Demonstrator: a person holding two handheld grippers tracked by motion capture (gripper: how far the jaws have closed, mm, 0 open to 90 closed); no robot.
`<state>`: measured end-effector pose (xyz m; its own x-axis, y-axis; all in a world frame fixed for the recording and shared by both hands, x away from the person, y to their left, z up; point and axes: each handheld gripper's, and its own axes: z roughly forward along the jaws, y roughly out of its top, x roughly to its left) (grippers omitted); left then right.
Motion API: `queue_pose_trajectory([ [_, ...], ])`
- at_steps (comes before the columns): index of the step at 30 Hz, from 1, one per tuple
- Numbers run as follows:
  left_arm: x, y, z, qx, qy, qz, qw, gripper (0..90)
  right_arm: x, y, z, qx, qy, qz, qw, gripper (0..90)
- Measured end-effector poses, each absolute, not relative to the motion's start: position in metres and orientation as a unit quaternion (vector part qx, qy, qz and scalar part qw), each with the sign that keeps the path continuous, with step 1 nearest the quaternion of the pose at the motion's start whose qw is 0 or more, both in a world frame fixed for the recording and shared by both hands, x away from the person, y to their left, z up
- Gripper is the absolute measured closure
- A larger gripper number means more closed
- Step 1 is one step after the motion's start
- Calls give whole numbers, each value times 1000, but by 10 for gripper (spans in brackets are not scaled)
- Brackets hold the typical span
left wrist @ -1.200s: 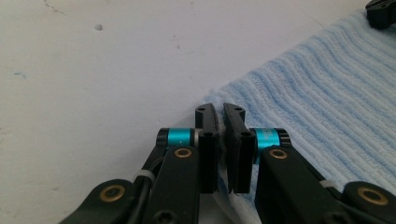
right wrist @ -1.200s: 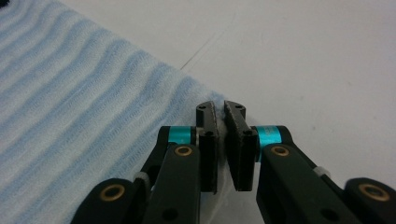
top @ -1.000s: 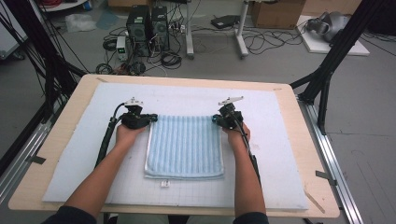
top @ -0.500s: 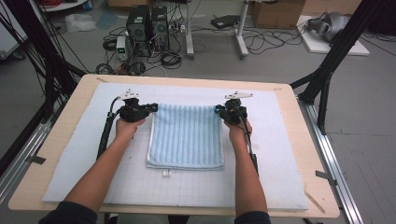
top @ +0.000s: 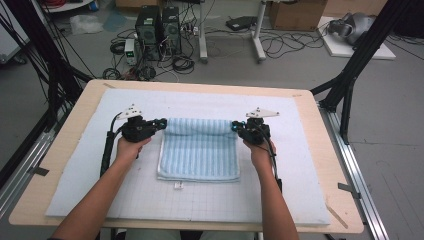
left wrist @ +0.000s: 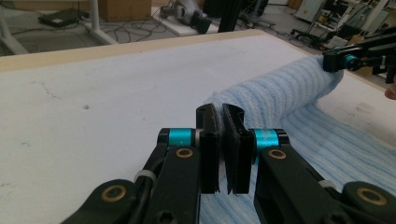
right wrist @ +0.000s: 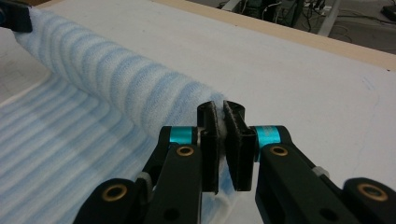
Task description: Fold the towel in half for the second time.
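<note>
towel [top: 199,152]: far edge lifted into a fold, not yet laid
left gripper [top: 161,122]: jaws clamped on towel corner
right gripper [top: 235,126]: jaws clamped on the other corner

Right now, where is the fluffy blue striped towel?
The blue striped towel lies mid-table on the white mat in the high view, its far edge pinched between the left gripper and right gripper.

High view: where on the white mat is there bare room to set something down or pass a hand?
The white mat is bare beyond the towel, between its lifted fold and the far edge. Also bare: the strips outside the left gripper and right gripper, and the near strip before the towel. The middle is crowded with towel, grippers and forearms.
</note>
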<state>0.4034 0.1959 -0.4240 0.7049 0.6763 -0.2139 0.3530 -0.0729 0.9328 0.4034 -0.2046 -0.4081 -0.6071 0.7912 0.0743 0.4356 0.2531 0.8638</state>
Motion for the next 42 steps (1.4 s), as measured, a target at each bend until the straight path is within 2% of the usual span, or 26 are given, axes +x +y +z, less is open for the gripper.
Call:
queue_pose_trajectory([
  [7,383,196,-428,729,340,140,577,850,383,-206,-411,392,779,456,178,848],
  [8,380,195,-429,730,340,140,576,850,380,-205,-411,381,781,457,188,849],
  [21,348,196,-436,741,318,138,575,850,349,-206,-421,365,793,454,180,846],
  [42,322,198,-443,749,312,129,569,846,316,-213,-426,357,787,470,180,843],
])
